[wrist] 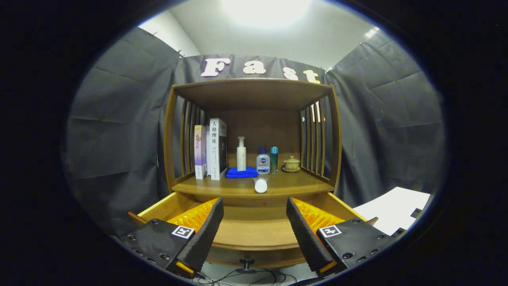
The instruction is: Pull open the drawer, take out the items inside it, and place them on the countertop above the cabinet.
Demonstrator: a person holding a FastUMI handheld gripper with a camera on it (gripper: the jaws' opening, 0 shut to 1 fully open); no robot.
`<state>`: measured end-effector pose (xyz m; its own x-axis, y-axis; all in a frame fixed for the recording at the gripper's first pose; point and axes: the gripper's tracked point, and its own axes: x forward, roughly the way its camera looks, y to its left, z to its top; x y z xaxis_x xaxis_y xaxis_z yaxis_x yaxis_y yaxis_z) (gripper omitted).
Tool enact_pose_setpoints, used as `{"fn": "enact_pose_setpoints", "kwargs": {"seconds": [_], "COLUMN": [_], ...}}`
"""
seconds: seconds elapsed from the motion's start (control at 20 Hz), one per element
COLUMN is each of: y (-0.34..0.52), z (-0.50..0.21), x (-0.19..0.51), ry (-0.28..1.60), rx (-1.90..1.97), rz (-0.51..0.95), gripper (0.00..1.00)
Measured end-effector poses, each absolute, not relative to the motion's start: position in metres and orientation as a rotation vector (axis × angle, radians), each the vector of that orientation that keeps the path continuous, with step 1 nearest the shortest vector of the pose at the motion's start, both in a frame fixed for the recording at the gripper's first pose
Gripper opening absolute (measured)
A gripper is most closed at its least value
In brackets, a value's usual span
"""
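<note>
Nearest to us, the gripper (254, 234) hangs with its jaws spread wide and nothing between them, poised above the pulled-out drawer (254, 232). Between and just beyond the fingers (206, 234) we see the drawer's bare wooden floor; we spot no item on the part that shows, though the fingers hide its corners. So we judge the opening step done and the emptying done or close to it. Just past the drawer, on the worktop (293, 182) of the cabinet, a small white bottle (260, 185) lies on its side near the front edge, likely one of the things taken out. Farther back stand a folded blue cloth (242, 172), a tall pump bottle (241, 154), two smaller bottles, a lidded cup (291, 163) and books (210, 149).
</note>
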<state>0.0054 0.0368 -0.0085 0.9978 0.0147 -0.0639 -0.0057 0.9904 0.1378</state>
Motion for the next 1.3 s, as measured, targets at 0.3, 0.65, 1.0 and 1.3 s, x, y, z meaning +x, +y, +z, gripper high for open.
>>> {"fn": "enact_pose_setpoints", "kwargs": {"seconds": [0.3,0.65,1.0,1.3], "y": [0.055,0.065,0.065,0.060], "z": [-0.055,-0.101,-0.125,-0.129], "x": [-0.011,-0.014,-0.014,-0.009], "ry": [0.111,0.182,0.223,0.217], "rx": [0.051,0.100,0.145,0.100], "rz": [0.047,0.073,0.062,0.015], "gripper": [0.99,1.00,0.98,0.98]}}
